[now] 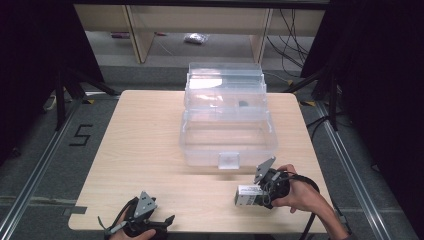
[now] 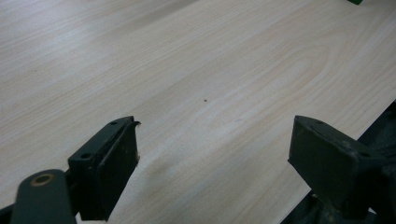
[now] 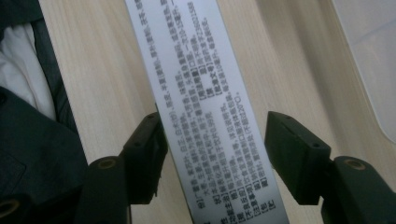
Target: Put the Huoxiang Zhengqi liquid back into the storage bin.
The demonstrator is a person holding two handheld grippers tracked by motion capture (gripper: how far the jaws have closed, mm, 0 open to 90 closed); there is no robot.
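Left gripper (image 1: 167, 220): held low at the tabletop's near edge, toward its near-left corner, by the person's left hand (image 1: 132, 231). Grey three-cornered plate on top. In the left gripper view the two black jaws stand wide apart over bare wood, nothing between them.

Tabletop (image 1: 140, 150): light wood grain, rounded corners. A small dark speck shows on the wood ahead of the left jaws in the left gripper view.

Clear plastic box (image 1: 227, 142): a transparent storage case, lid open and leaning back, standing at the middle of the tabletop toward its far edge. Front latch faces the near edge. A small dark item lies inside, too small to identify.

Carton (image 1: 248, 195): small white and green box lying flat on the tabletop near its near-right corner, in front of the clear plastic box and apart from it. In the right gripper view its upper face (image 3: 201, 107) carries dense printed text.

Right gripper (image 1: 261, 194): held by the person's right hand (image 1: 295, 192) at the near-right part of the tabletop, pointing left. Jaws straddle the carton; one jaw is at the carton's edge, the other stands off with a visible gap of wood, so not clamped.
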